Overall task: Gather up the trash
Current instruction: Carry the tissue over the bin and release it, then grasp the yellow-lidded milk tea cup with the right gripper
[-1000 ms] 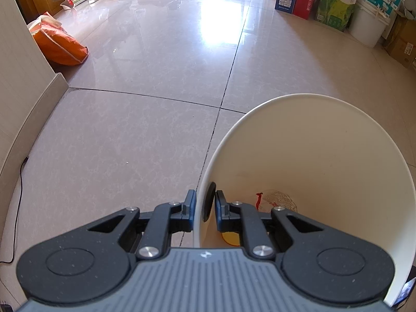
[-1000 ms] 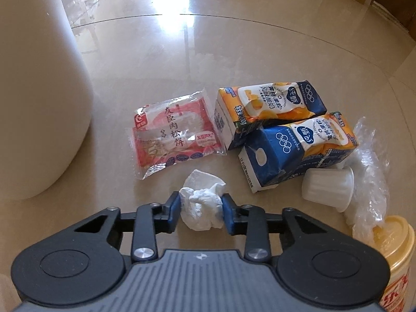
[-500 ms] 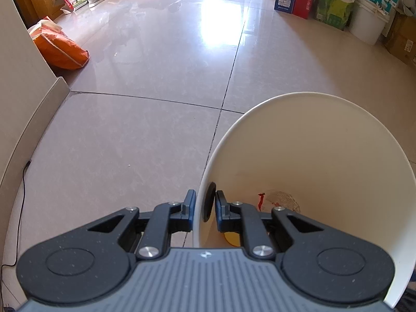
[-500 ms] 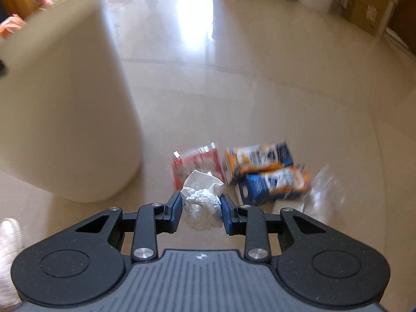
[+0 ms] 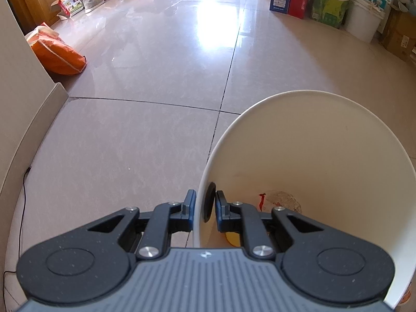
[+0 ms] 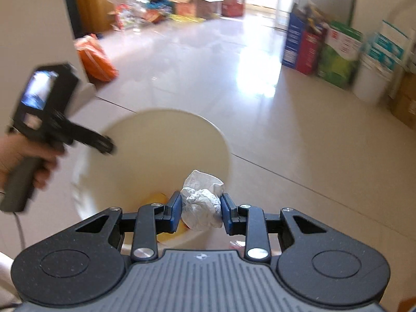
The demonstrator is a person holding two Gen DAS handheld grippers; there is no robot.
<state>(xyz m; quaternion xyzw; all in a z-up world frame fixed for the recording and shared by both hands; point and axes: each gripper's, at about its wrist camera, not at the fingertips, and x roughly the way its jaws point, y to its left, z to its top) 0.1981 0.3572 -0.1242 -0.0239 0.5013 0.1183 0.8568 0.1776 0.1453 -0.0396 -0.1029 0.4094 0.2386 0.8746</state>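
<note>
A glossy tiled floor (image 5: 156, 83) fills most of both views, with cartons and a white pail (image 5: 362, 20) along the upper right of the frame and an orange bag (image 5: 58, 56) at the upper left, beside a wall corner. Next in size is the cream bin (image 5: 312, 150), tipped toward the camera in the lower right of the left wrist view; at its bottom lie a crinkled clear wrapper (image 5: 283, 200) with a red mark and something yellow, half hidden. The left gripper (image 5: 204, 206) pinches the bin's near rim, one finger outside the wall and one inside, the jaws drawn narrow on it. In the right wrist view the same bin (image 6: 161, 140) sits at centre, blurred, and a hand (image 6: 23, 156) at the left edge holds the left gripper's handle. The right gripper (image 6: 200, 209) sits in the lower middle of the frame, its jaws closed on a crumpled white tissue (image 6: 201, 202), which hangs over the bin's near right rim, above the opening's edge.
</note>
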